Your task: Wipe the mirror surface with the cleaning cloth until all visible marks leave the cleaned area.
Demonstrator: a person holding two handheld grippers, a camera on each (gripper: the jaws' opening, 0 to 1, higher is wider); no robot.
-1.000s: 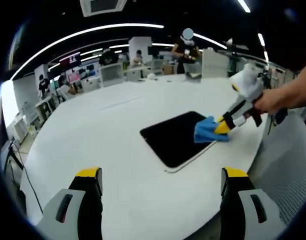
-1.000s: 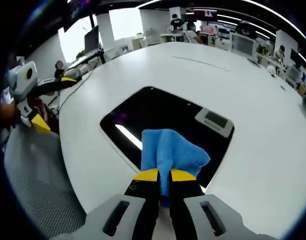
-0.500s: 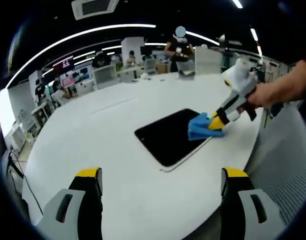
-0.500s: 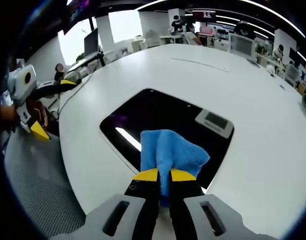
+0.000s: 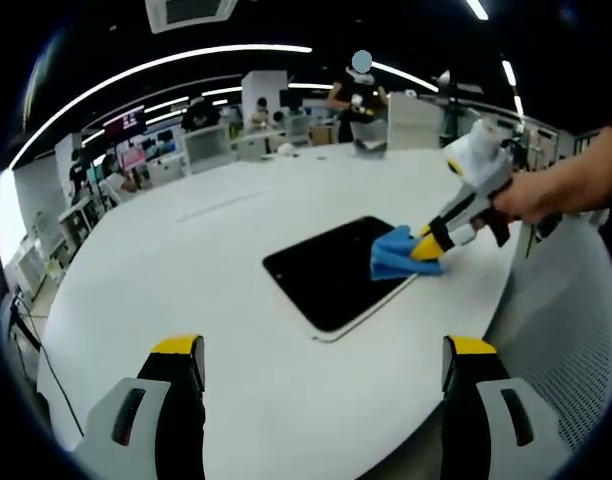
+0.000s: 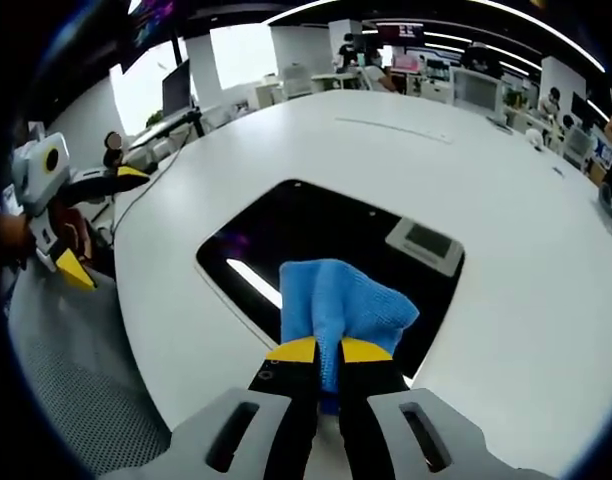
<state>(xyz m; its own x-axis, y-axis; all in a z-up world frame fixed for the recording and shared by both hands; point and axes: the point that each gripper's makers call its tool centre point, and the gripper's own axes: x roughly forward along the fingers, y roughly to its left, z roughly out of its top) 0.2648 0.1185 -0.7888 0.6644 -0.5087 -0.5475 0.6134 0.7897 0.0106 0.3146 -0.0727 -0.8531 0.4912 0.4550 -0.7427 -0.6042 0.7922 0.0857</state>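
A dark rectangular mirror [image 5: 331, 270] [image 6: 316, 235] lies flat on a big white table [image 5: 216, 300] [image 6: 486, 200], near its right edge. My right gripper [image 6: 328, 349] is shut on a blue cleaning cloth [image 6: 341, 305], and the cloth rests on the mirror's near edge. In the left gripper view that same gripper [image 5: 423, 243] comes in from the right in a person's hand, pressing the blue cloth [image 5: 393, 254] onto the mirror's right corner. My left gripper [image 5: 324, 350] is open, held above the table's near side with nothing between its jaws. It also shows far left in the right gripper view [image 6: 71, 270].
The mirror reflects a ceiling light strip [image 6: 254, 283] and a ceiling vent [image 6: 424, 243]. A grey mesh chair [image 5: 576, 330] [image 6: 76, 400] stands by the table's edge. People and desks [image 5: 361, 90] are in the office beyond the table.
The right gripper and cloth have slid a little further onto the mirror. The left gripper's view has shifted slightly, while its jaws stay open.
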